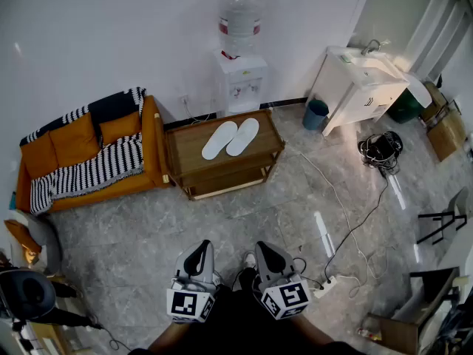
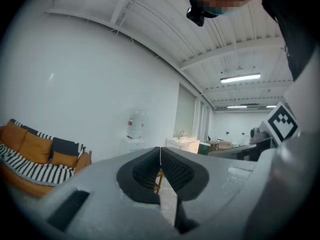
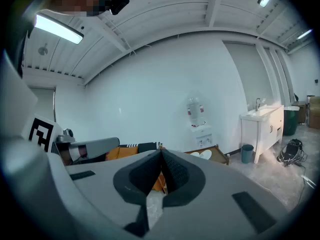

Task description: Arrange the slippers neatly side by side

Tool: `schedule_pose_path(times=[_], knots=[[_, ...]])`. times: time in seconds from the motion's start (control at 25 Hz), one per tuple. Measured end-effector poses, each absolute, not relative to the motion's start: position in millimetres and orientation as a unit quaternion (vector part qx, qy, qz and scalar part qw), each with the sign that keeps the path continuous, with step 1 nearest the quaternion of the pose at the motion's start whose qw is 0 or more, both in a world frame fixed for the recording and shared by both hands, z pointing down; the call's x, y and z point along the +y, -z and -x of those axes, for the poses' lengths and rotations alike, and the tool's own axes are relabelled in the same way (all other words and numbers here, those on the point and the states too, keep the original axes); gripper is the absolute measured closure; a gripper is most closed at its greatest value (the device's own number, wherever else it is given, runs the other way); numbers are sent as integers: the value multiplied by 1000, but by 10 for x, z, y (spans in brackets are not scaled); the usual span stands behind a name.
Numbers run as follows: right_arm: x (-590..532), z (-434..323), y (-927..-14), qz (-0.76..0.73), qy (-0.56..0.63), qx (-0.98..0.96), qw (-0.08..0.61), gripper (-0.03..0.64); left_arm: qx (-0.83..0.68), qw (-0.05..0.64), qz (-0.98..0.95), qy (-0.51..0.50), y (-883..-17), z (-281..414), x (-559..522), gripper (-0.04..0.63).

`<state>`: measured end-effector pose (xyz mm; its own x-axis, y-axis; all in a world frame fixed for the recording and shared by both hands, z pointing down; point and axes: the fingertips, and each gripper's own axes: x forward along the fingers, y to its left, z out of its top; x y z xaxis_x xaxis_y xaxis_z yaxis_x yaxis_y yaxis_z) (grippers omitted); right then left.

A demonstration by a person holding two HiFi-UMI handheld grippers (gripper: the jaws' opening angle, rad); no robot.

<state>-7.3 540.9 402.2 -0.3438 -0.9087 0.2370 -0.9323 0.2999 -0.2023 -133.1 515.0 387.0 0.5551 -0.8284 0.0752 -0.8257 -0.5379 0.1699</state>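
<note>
Grippers sit nearest, low in the head view and side by side over the grey tiled floor. The left gripper has its jaws pressed together with nothing between them. The right gripper is likewise closed and empty.

Farther off stands a wooden table, its left end against an orange sofa draped with a striped blanket. Two white slippers lie around the middle of the table top, well clear of its corners. They lie flat, parallel and touching along their inner sides. Their long axes run slantwise from the table's near edge toward its far right corner. Which ends are the toes I cannot tell.

Beyond the table's far edge, a water dispenser carries a clear bottle. To the right, a blue bin stands just beside a white sink cabinet; its inside looks dark and its contents cannot be made out.
</note>
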Motion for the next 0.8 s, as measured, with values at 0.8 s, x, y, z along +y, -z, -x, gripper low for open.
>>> schedule_pose_path(times=[0.8], knots=[[5057,-311,-4068,-540,-165,-825,33,604,-501,89,-861,2,-3896,924,4935,578]])
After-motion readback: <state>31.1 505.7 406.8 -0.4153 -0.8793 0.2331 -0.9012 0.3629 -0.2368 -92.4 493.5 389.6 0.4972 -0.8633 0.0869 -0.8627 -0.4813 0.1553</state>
